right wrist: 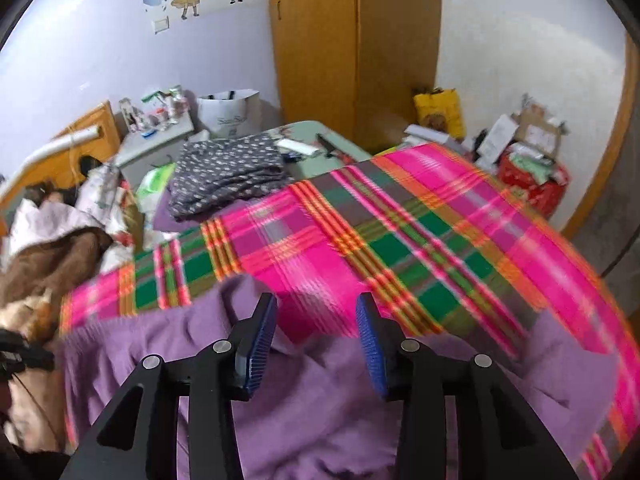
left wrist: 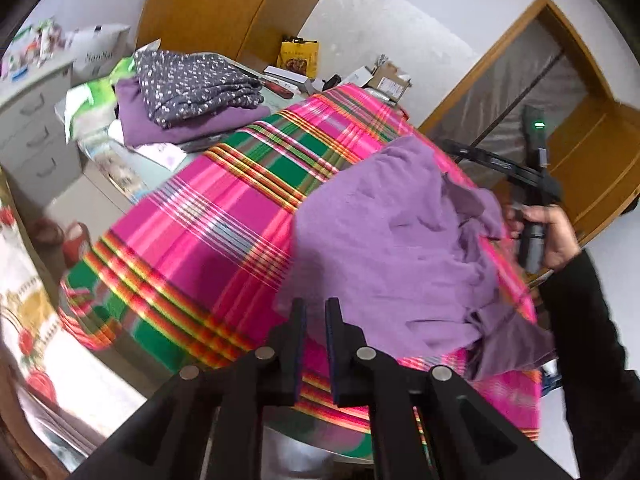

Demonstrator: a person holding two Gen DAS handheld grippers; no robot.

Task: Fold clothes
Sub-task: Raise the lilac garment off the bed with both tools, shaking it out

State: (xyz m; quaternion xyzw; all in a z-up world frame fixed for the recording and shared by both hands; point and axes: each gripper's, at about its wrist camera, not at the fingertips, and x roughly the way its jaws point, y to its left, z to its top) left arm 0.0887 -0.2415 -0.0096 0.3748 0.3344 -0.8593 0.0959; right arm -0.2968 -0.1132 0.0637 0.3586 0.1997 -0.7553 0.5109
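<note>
A crumpled purple garment (left wrist: 392, 248) (right wrist: 320, 400) lies on a table covered by a pink, green and orange plaid cloth (left wrist: 224, 216) (right wrist: 400, 232). My left gripper (left wrist: 315, 306) hovers at the garment's near edge. Its fingers stand a narrow gap apart with nothing between them. My right gripper (right wrist: 316, 312) is wide open above the garment's far edge, empty. In the left wrist view a hand (left wrist: 556, 236) holds that gripper at the garment's right side, where its fingertips are hidden. A folded stack, dotted grey on purple (left wrist: 196, 84) (right wrist: 228, 172), sits at the table's far end.
Behind the table stand a wooden wardrobe (right wrist: 352, 40), a yellow bag (right wrist: 440, 112) and cardboard boxes (right wrist: 532, 132) over a red bag (right wrist: 532, 188). A drawer cabinet (left wrist: 32, 128) and a bed with bedding (right wrist: 48, 248) lie to the left. A wooden door frame (left wrist: 560, 80) is on the right.
</note>
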